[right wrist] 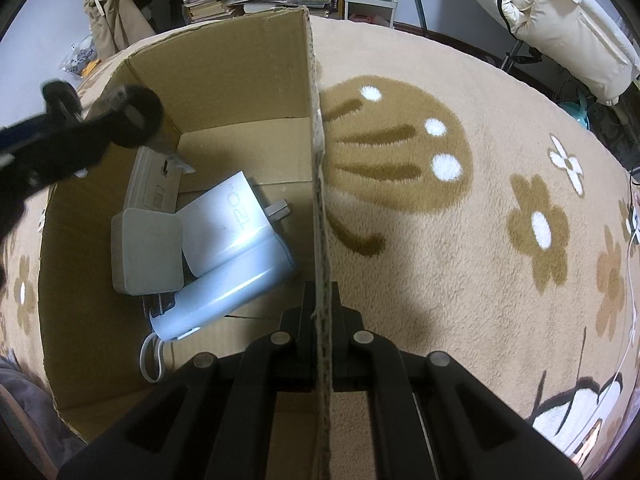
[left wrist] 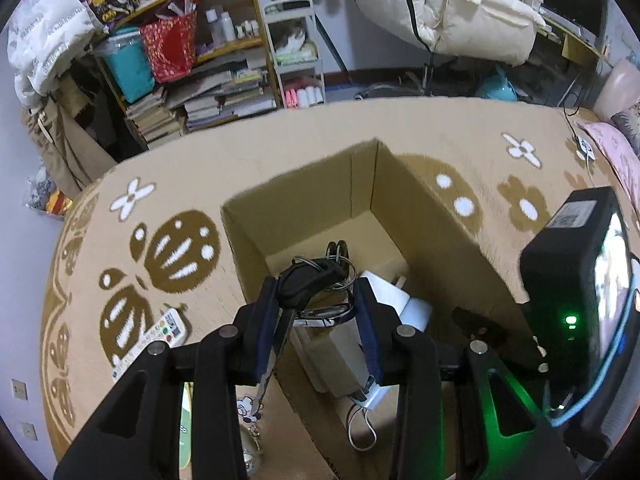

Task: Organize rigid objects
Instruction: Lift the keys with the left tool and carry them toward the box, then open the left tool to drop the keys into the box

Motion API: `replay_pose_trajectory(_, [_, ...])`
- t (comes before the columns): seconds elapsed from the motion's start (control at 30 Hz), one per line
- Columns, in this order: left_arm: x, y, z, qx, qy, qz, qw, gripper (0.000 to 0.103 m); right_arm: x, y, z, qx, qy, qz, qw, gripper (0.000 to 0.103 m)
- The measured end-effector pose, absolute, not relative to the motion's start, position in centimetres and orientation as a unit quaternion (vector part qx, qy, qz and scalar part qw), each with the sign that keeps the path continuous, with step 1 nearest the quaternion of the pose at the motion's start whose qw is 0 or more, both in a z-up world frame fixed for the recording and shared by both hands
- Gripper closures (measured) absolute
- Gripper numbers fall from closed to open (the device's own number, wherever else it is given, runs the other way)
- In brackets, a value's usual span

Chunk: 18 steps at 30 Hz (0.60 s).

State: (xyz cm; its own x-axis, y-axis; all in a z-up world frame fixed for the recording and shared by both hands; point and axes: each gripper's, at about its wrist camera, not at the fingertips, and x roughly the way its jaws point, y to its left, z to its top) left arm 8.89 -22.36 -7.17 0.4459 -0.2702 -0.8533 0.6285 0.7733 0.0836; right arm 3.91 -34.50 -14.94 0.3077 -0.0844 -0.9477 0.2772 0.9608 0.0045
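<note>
Keys (left wrist: 310, 280) on a black fob hang over the open cardboard box (left wrist: 304, 184), and the left gripper (left wrist: 316, 300), its fingers spread, touches the fob only with its left pad. Blades and a small charm dangle below, partly hidden by the fingers. On the box floor lie a white power adapter (right wrist: 224, 220), a pale blue power bank (right wrist: 228, 292), a square white charger (right wrist: 146, 254) and a grey block (right wrist: 150, 184). The right gripper (right wrist: 322, 304) pinches the box's right wall. A remote control (left wrist: 160, 332) lies on the patterned rug (right wrist: 460, 220), left of the box, half hidden. Far off stand cluttered shelves (left wrist: 208, 68).
</note>
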Motion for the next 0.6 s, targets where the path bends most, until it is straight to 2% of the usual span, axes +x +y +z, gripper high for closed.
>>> replay_pose_trajectory(0.3, [10.2, -22.0, -9.3, 0.196, 0.482, -0.259, 0.814, 0.067, 3.9, -34.5, -15.0, 0.085, 0.578, -0.112, 0.804, 0.098])
replay_pose_trajectory(0.6, [10.0, -21.8, -8.1, 0.203, 0.471, -0.256, 0.819, 0.066, 3.9, -34.5, -15.0, 0.084, 0.578, -0.111, 0.804, 0.098])
